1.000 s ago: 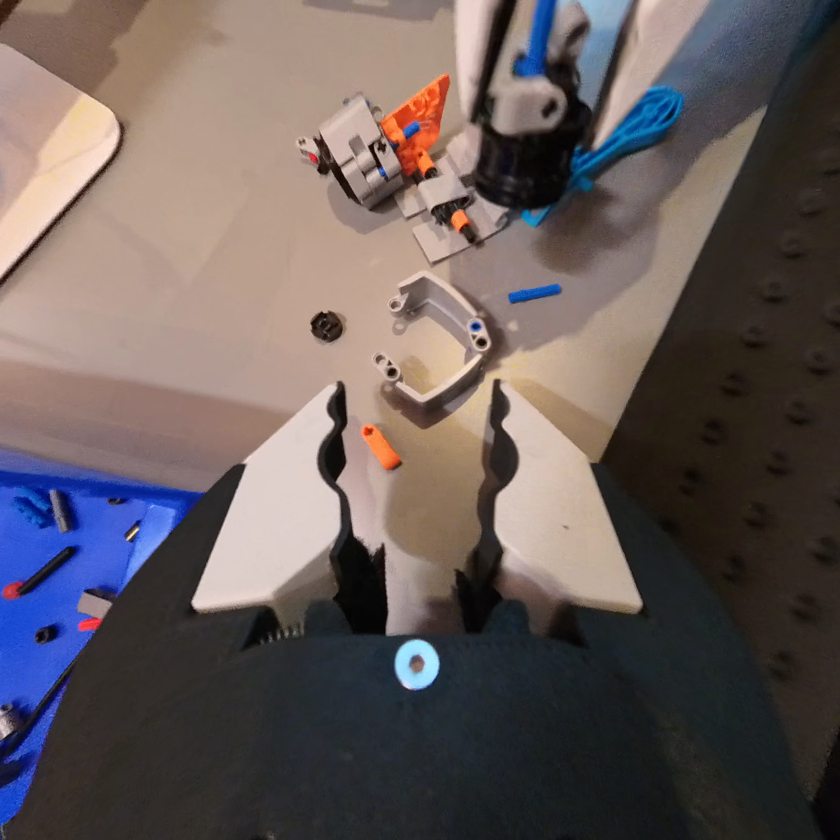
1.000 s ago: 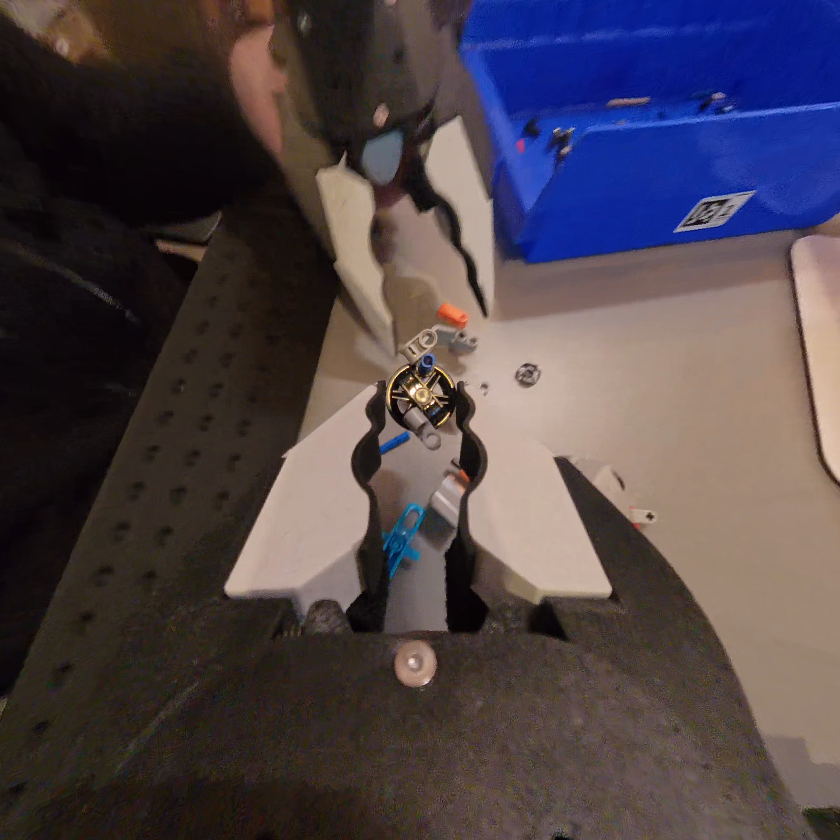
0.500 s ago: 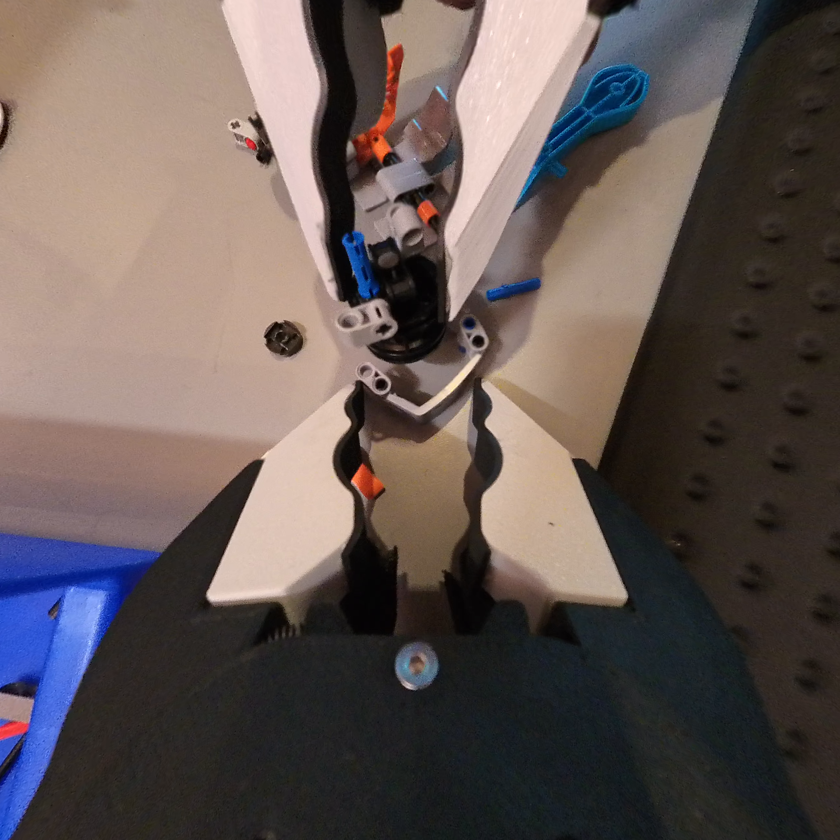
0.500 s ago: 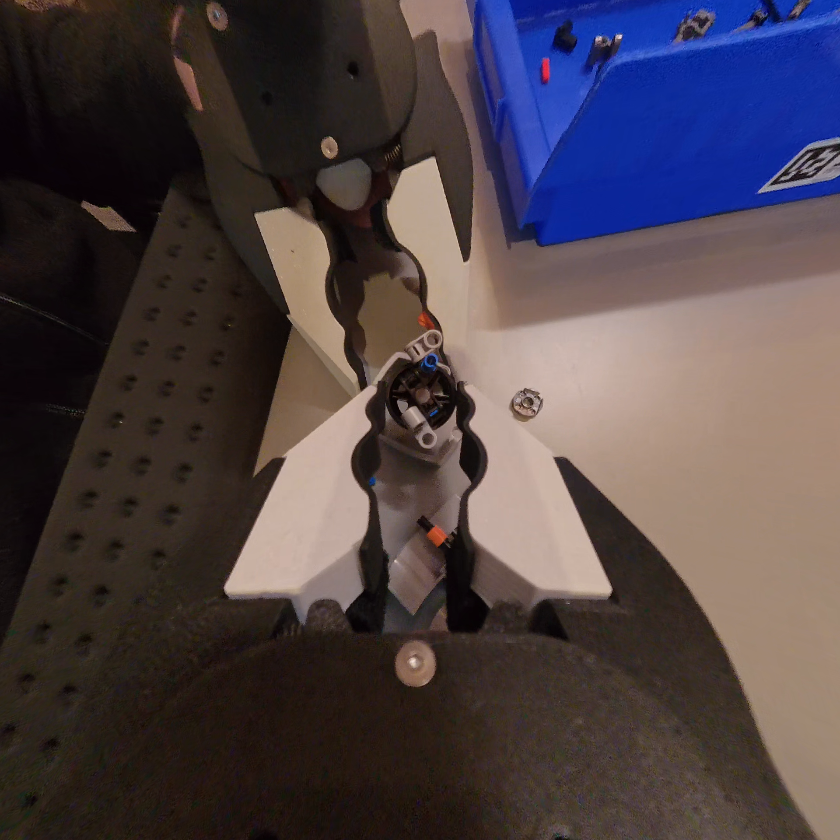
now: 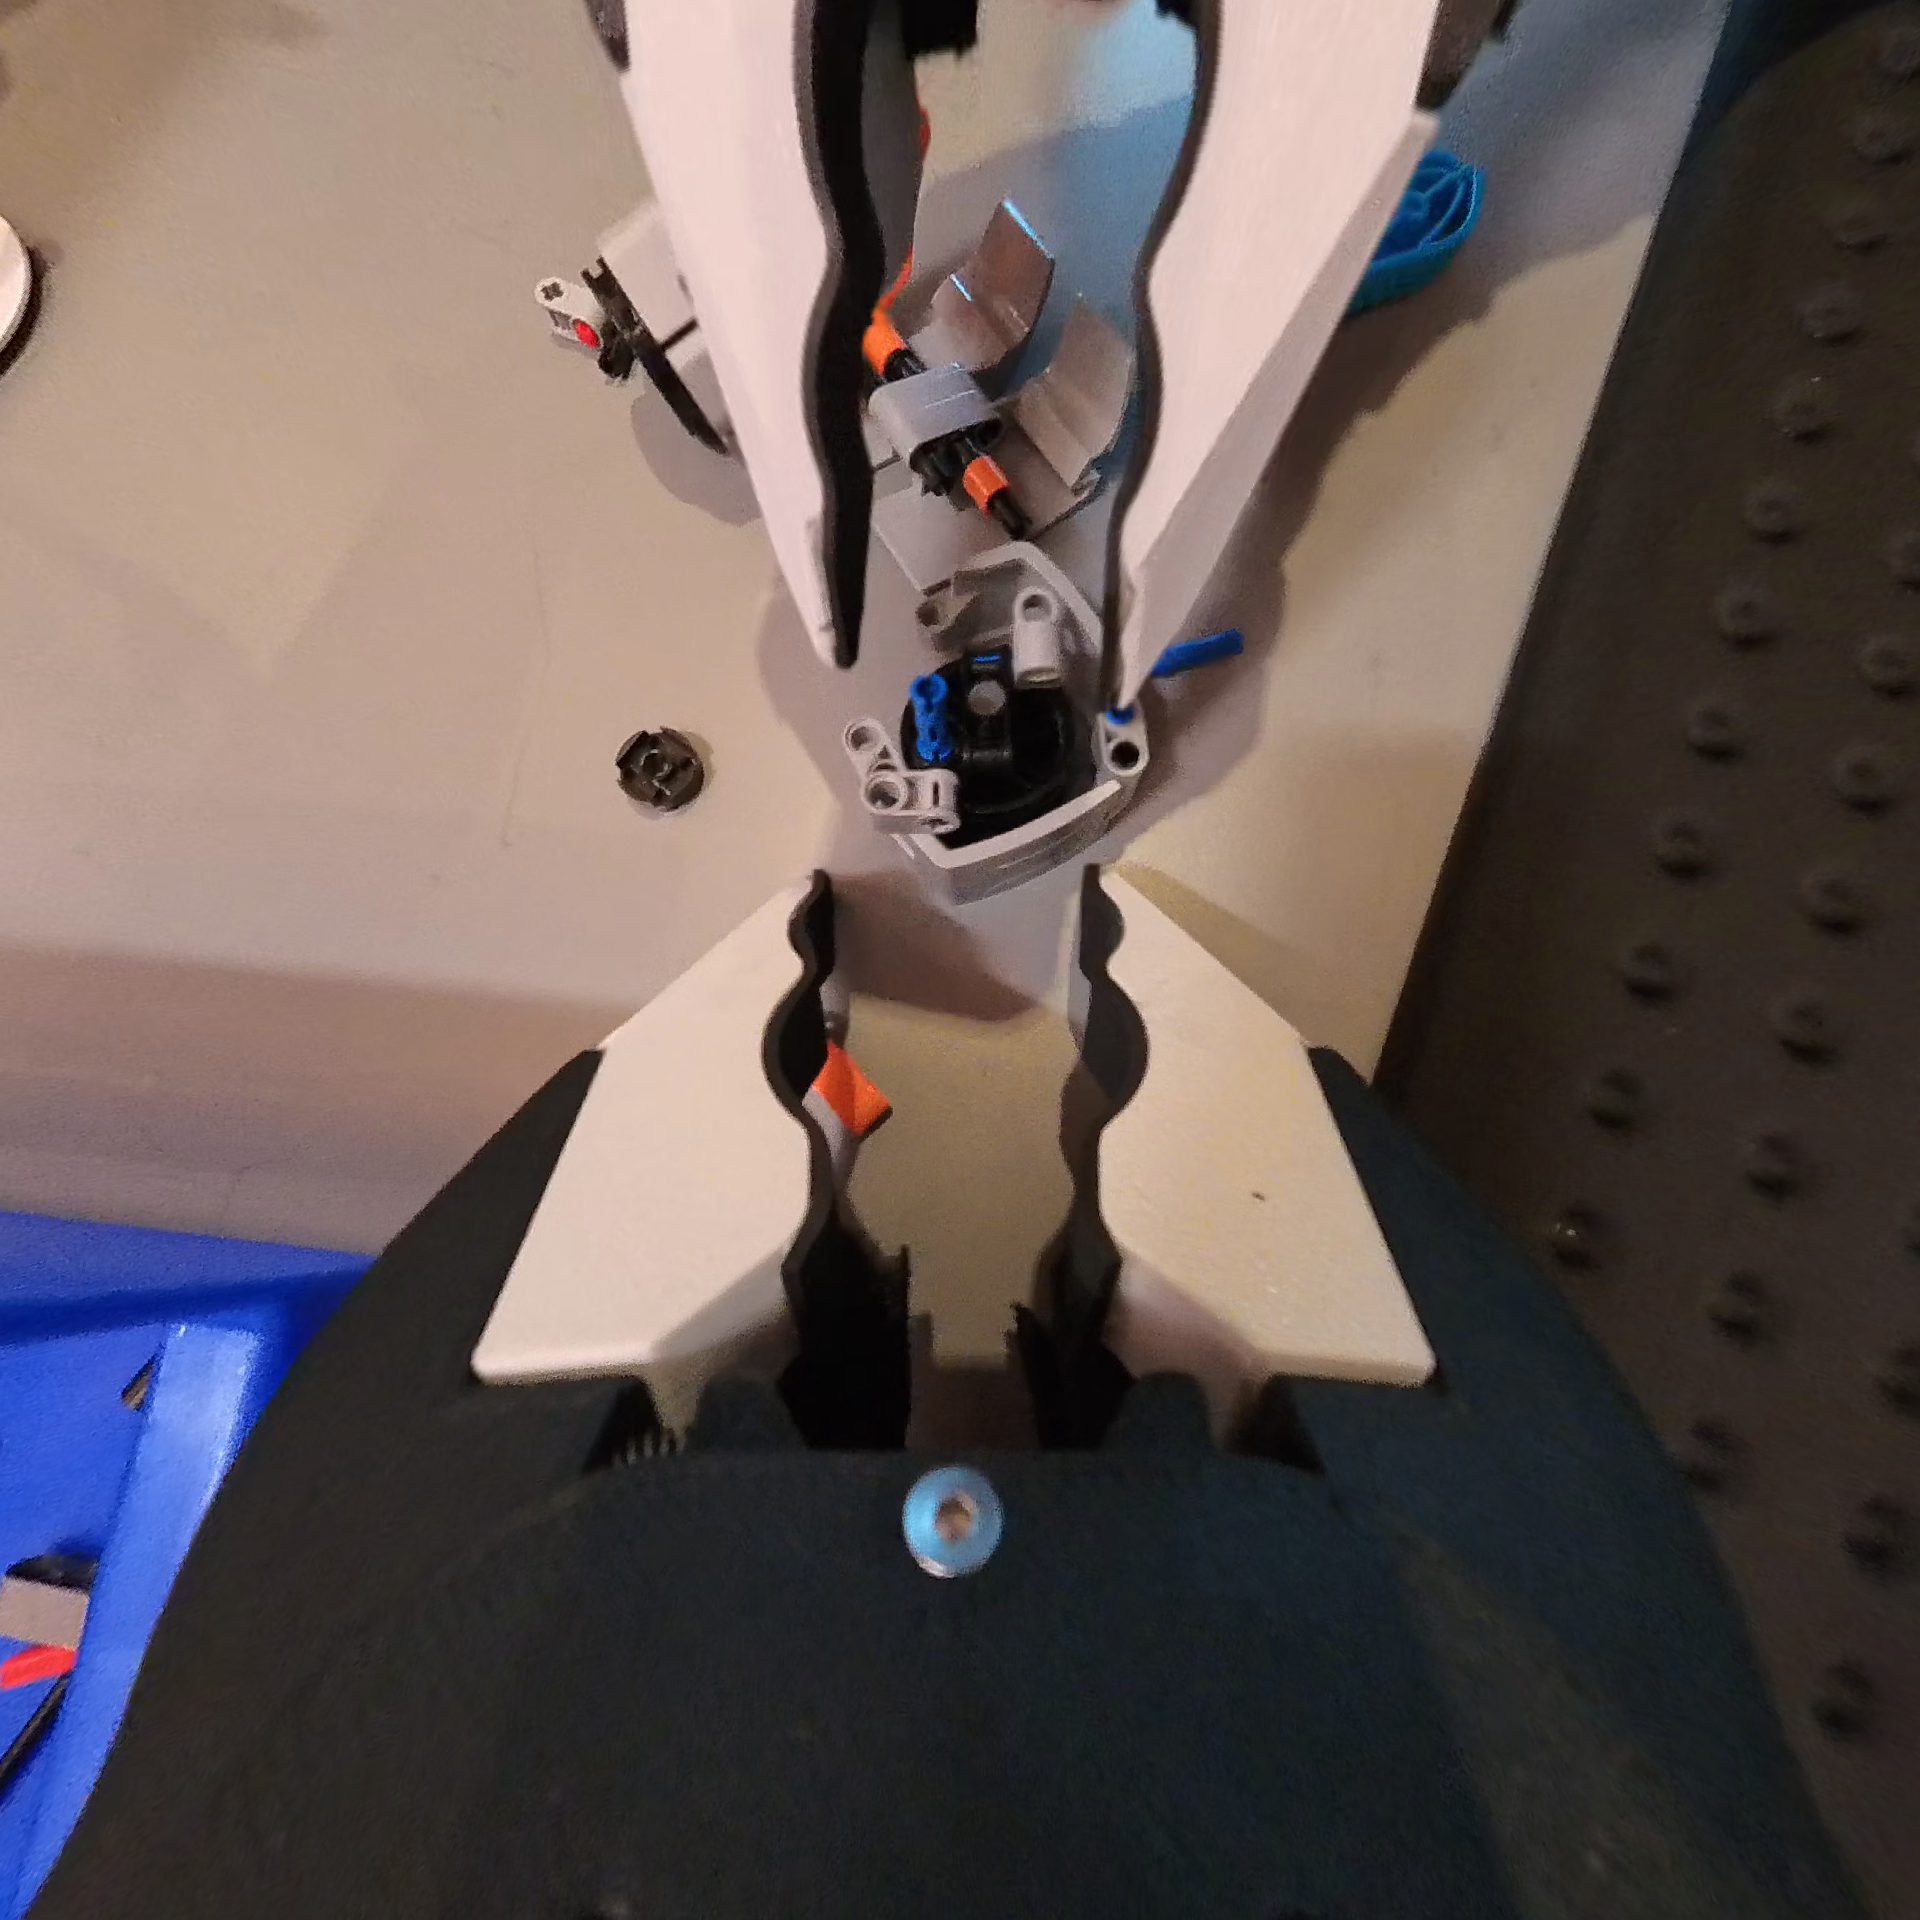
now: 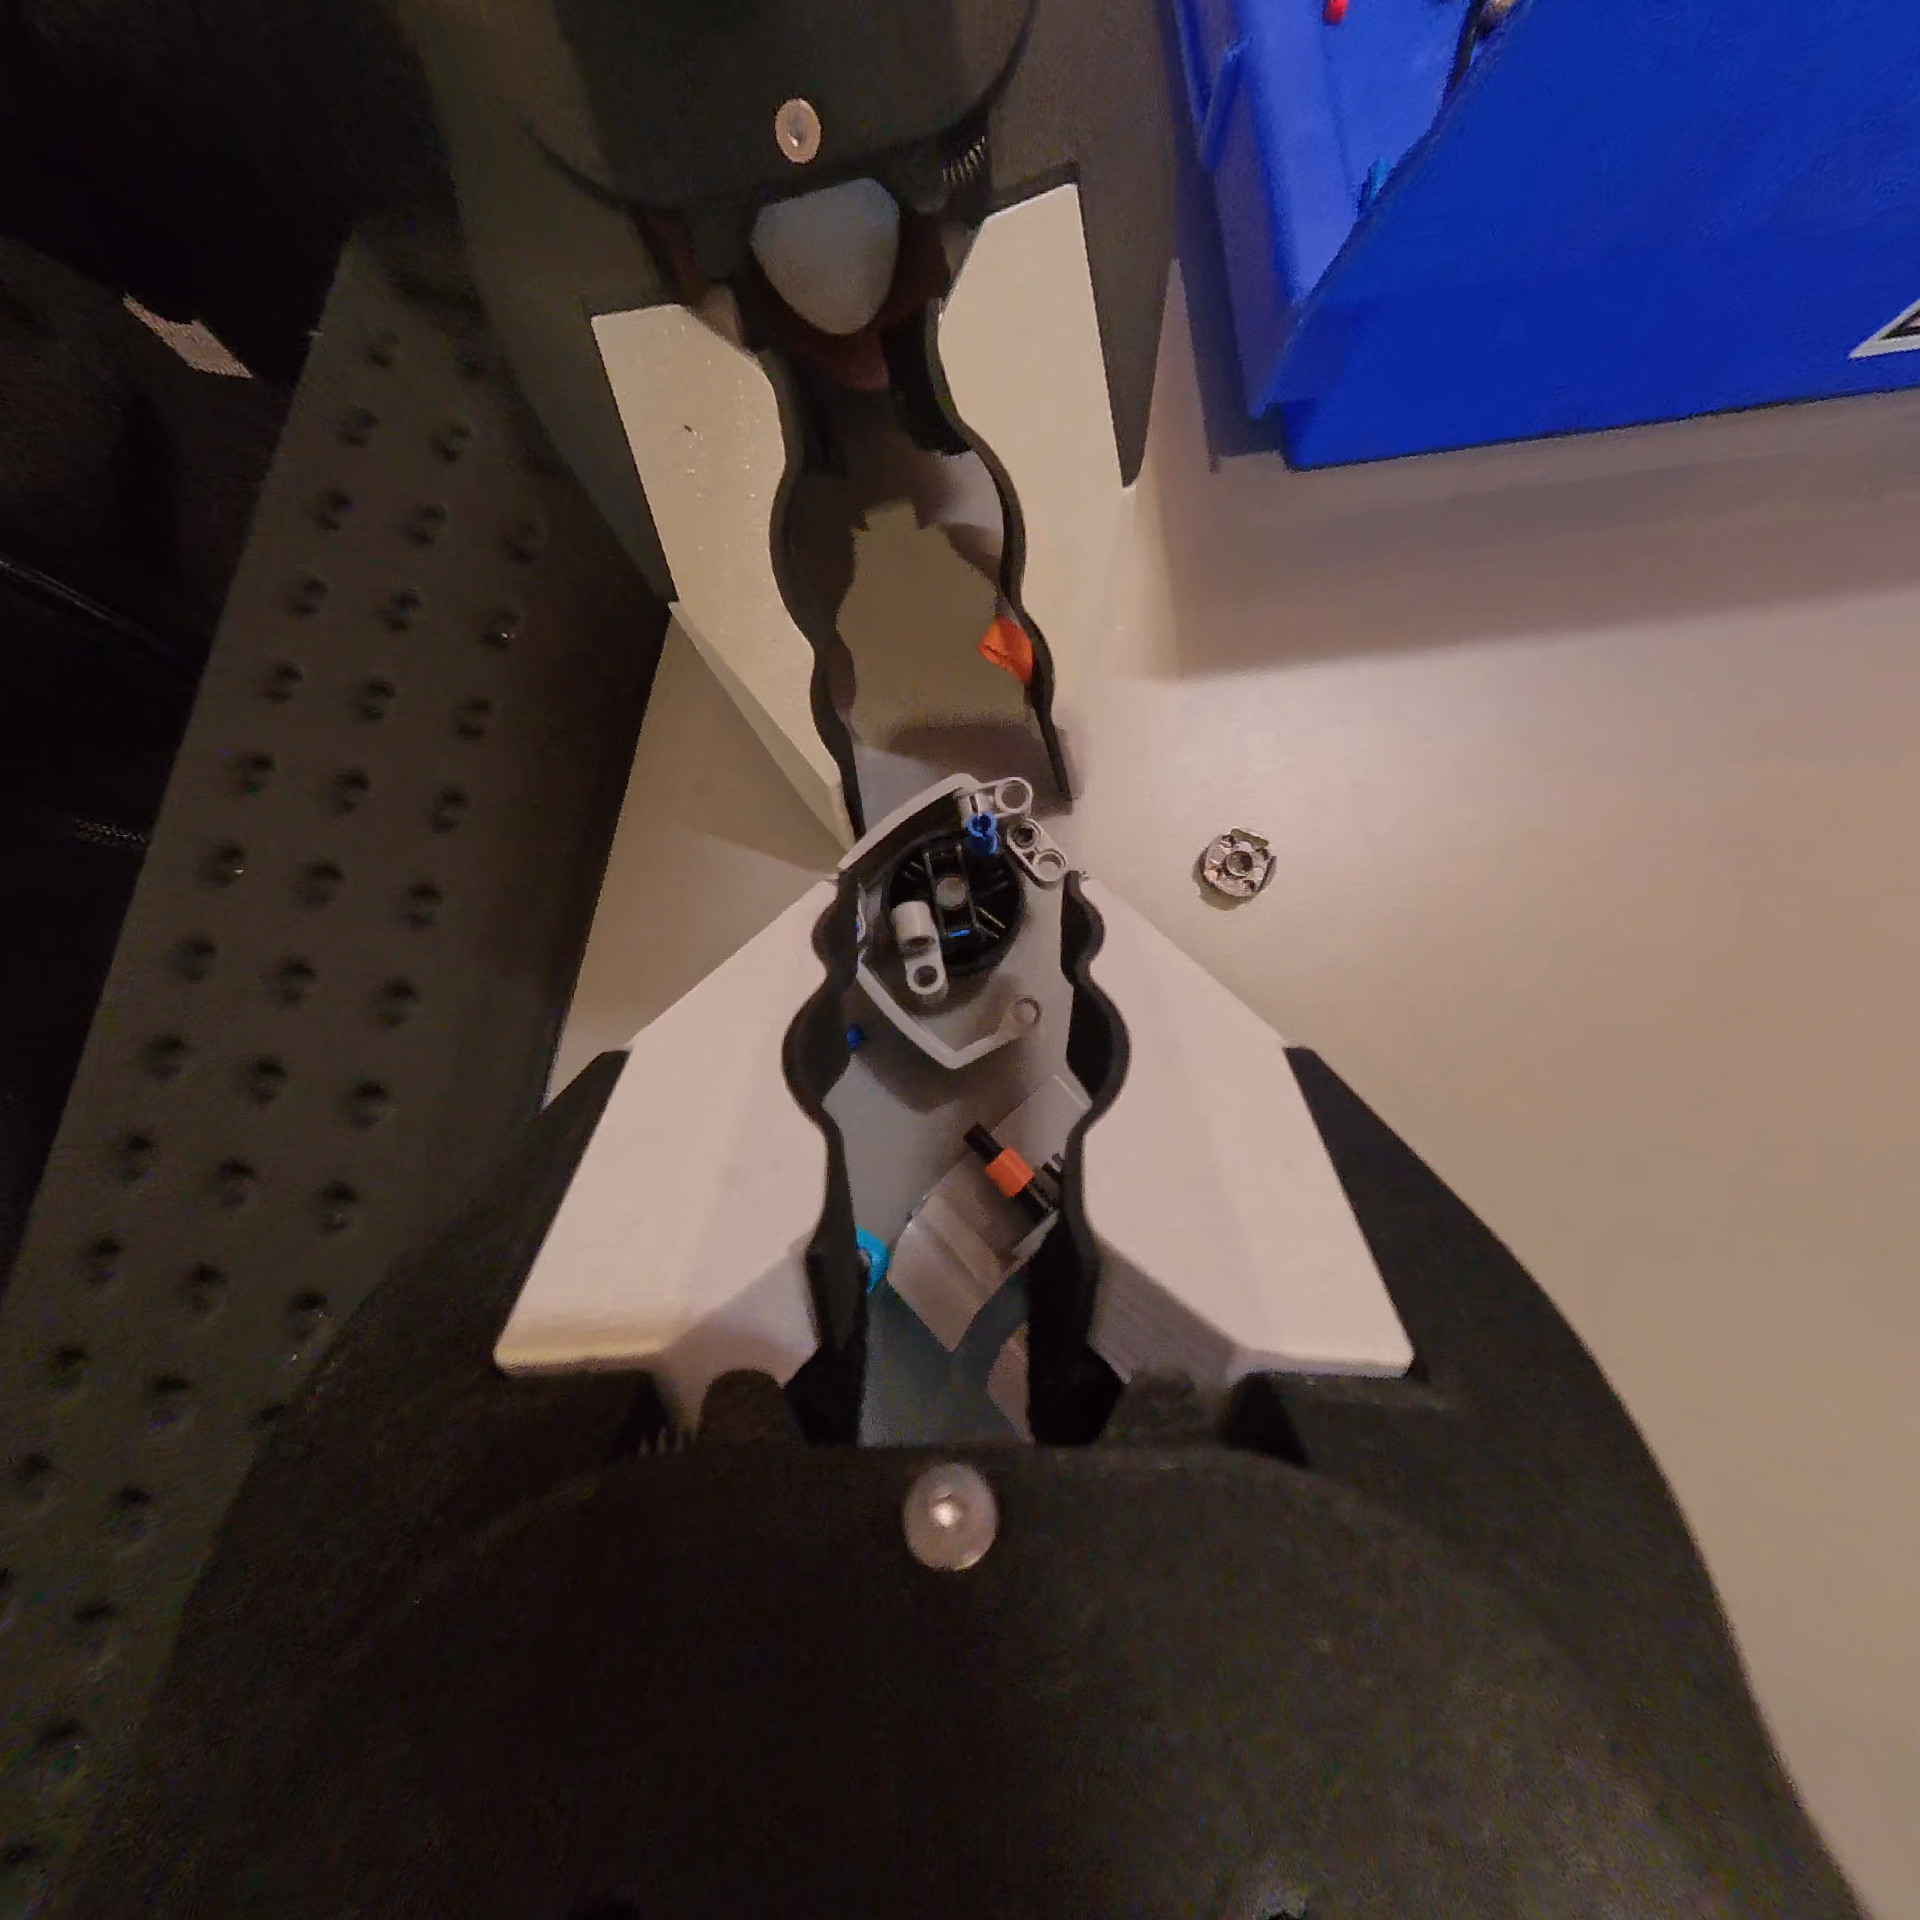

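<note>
Black wheel (image 5: 987,738) within a curved grey piece (image 5: 1023,852) on the counter (image 5: 312,520), flanked by the right hand-held gripper (image 6: 956,894), its grip unclear; at 6 o'clock in the left wrist view, the left hand-held gripper (image 5: 956,883) gapes empty.

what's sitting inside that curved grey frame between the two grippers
Inside the curved grey frame sits a black wheel carrying a blue pin and small grey connectors. The table beneath the wheel is covered, so anything under it cannot be seen.

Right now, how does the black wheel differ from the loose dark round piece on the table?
The black wheel sits inside the grey curved frame; the dark round piece lies alone on the table. The wheel is larger and carries a blue pin and grey connectors; the round piece carries nothing. Both are dark and round.
</note>
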`<state>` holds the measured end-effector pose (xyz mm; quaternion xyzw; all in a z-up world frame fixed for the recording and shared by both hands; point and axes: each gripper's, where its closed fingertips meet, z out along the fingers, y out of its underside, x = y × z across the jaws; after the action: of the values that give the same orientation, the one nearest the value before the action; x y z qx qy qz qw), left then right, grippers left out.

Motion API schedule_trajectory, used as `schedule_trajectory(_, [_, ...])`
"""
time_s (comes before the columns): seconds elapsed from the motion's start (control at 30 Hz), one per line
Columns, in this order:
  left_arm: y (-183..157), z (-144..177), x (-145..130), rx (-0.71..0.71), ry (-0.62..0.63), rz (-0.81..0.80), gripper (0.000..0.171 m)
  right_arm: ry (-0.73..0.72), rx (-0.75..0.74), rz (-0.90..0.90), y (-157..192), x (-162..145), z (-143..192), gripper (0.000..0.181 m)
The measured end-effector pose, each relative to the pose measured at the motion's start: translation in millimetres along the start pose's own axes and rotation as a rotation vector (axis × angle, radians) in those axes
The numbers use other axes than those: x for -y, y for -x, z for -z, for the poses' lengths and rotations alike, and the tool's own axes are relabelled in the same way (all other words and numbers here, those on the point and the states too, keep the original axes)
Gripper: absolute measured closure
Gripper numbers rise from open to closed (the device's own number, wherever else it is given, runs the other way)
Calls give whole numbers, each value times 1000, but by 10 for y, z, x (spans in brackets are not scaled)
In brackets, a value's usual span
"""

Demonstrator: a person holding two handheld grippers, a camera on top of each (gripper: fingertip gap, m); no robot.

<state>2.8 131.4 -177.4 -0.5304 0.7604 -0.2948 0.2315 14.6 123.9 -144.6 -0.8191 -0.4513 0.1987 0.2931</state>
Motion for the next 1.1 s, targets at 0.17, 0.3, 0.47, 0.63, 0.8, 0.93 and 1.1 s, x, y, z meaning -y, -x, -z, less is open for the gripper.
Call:
schedule_trajectory(0.17, [-13,-1,31,11,-10,-6,114,18,-4,-28,-18,-66,-4,151])
schedule_trajectory(0.3, [-66,-47,61,3,0,-26,109,50,2,-10,28,-113,-94,156])
schedule_trajectory(0.47, [-82,-89,111,19,3,-50,109,21,-9,2,23,-69,-49,168])
schedule_trajectory(0.63, [-57,-73,107,31,-4,-41,111,21,-31,15,2,-86,-31,169])
schedule_trajectory(0.8, [-65,-80,102,29,-1,-45,110,62,-17,27,84,-135,-61,162])
schedule_trajectory(0.93, [-52,-70,101,39,2,-50,108,43,-27,35,76,-114,12,157])
schedule_trajectory(1.1, [-52,39,156,59,-37,-71,113,25,-40,41,44,-114,62,168])
